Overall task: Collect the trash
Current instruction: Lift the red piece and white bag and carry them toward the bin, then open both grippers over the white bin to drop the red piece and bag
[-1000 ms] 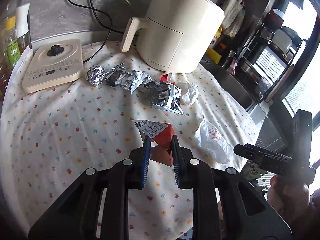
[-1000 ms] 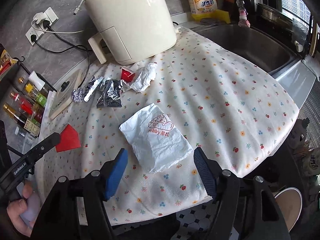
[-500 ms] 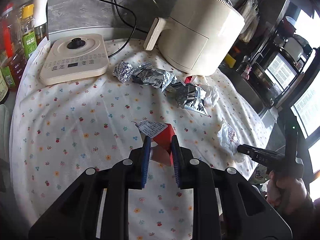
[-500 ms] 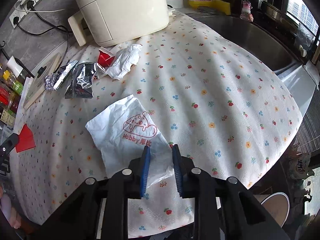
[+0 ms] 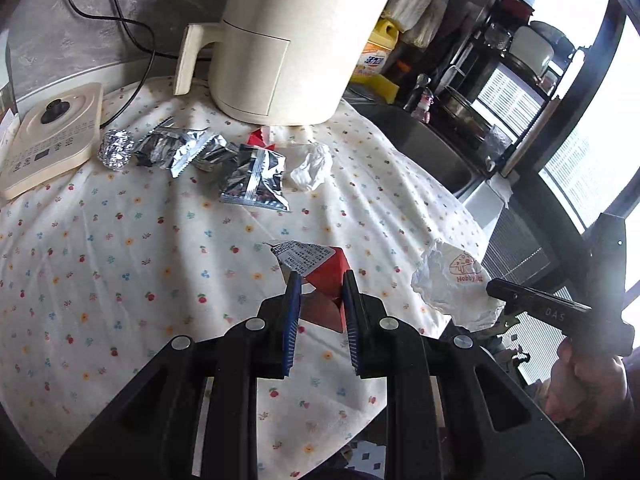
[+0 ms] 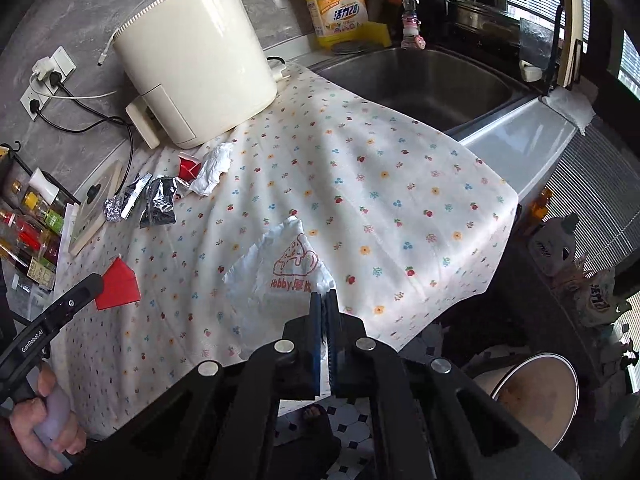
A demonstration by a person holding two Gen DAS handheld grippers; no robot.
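Observation:
My left gripper [image 5: 319,280] is shut on a red packet [image 5: 326,276] with a white label and holds it above the flowered cloth. The packet also shows in the right wrist view [image 6: 118,285]. My right gripper [image 6: 325,300] is shut on a white paper wrapper [image 6: 280,276] with red print, lifted at the table's front edge; it also shows in the left wrist view [image 5: 454,284]. Silver foil wrappers [image 5: 252,178], a foil ball [image 5: 116,149], a crumpled white tissue [image 5: 312,162] and a small red scrap [image 5: 258,138] lie near the cream air fryer [image 5: 292,44].
A cream induction plate [image 5: 48,136] sits at the left. A steel sink [image 6: 420,80] lies to the right of the cloth, with a yellow detergent bottle [image 6: 336,4] behind it. Sauce bottles [image 6: 28,224] stand at the far left. A round bin [image 6: 532,396] stands on the floor below.
My right gripper has shut tight on the white wrapper and lifted it, crumpling it off the cloth. My left gripper, still holding the red packet, has swung to the right.

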